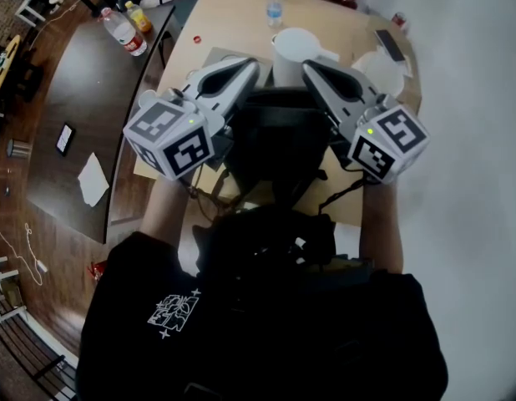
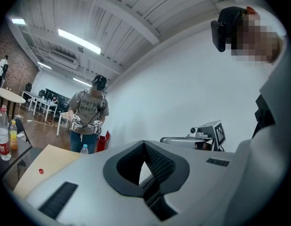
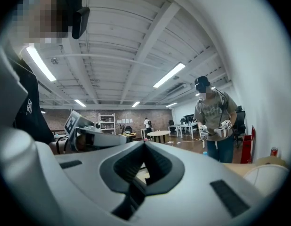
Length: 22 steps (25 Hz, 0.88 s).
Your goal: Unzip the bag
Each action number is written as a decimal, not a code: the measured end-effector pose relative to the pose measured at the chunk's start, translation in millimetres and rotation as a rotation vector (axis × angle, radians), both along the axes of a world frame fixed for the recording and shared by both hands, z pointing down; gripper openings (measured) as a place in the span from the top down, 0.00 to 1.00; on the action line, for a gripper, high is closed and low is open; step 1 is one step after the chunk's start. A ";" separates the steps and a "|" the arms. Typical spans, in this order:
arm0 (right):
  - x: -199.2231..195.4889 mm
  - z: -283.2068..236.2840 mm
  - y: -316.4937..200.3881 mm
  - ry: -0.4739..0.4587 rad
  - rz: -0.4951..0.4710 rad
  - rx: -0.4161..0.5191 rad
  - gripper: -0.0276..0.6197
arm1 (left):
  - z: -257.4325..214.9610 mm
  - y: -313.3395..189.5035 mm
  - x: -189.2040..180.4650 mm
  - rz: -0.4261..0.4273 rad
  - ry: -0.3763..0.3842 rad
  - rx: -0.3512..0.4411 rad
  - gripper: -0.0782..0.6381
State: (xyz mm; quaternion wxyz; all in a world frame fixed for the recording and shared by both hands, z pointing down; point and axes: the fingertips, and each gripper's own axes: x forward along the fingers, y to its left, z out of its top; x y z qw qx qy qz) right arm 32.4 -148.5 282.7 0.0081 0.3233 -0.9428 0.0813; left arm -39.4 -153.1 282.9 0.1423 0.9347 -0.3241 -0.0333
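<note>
In the head view a black bag (image 1: 279,144) lies on the light wooden table (image 1: 233,23) right in front of me. Both grippers hang above the bag's far end and point away from me. The left gripper (image 1: 251,63) is shut with nothing in it, and in its own view the left gripper (image 2: 144,142) shows its pads meeting. The right gripper (image 1: 310,65) is shut and empty too, and the right gripper (image 3: 144,144) has its jaws closed. Neither gripper view shows the bag. Its zipper is hidden from me.
A white jug (image 1: 295,50) stands just behind the bag, between the gripper tips. A water bottle (image 1: 275,7), a red cap (image 1: 198,38) and a phone (image 1: 390,44) lie farther back. A dark table (image 1: 83,98) at left holds bottles (image 1: 124,30). A person (image 2: 89,112) stands across the table.
</note>
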 end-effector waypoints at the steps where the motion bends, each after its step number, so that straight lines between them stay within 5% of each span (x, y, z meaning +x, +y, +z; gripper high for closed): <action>1: -2.0 0.1 0.1 -0.001 -0.004 -0.001 0.93 | -0.5 -0.1 0.9 -0.001 -0.002 0.003 0.89; 22: -13.4 0.6 -3.4 0.012 -0.020 0.005 0.93 | -0.4 -2.2 4.0 -0.007 -0.005 0.000 0.89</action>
